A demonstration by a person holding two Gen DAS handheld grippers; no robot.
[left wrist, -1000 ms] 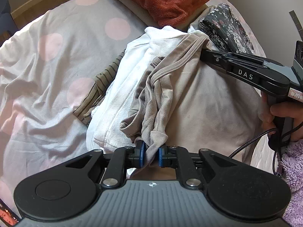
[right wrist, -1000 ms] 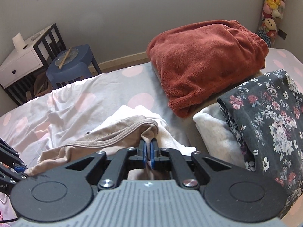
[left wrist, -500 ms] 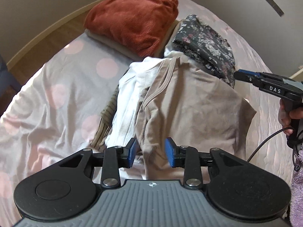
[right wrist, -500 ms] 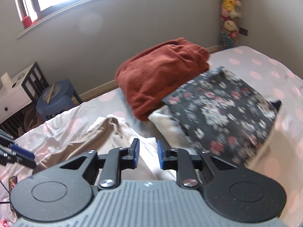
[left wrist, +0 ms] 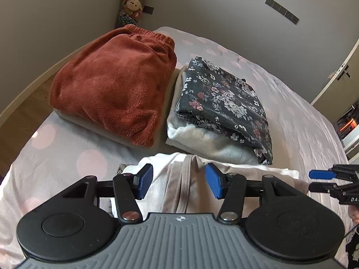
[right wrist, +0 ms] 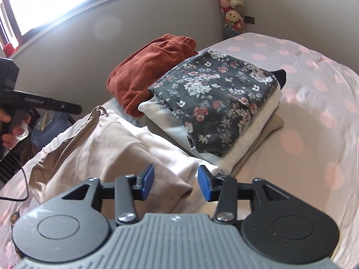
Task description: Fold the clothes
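Left gripper and right gripper: jaws opening, nothing gripped. Beige top lying on white garment, near folded stacks. Regrip at opposite edges; fold evenly, smooth creases.

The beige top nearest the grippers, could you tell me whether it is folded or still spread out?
Folded. The beige top lies doubled over on a white garment, released; both grippers are opening.
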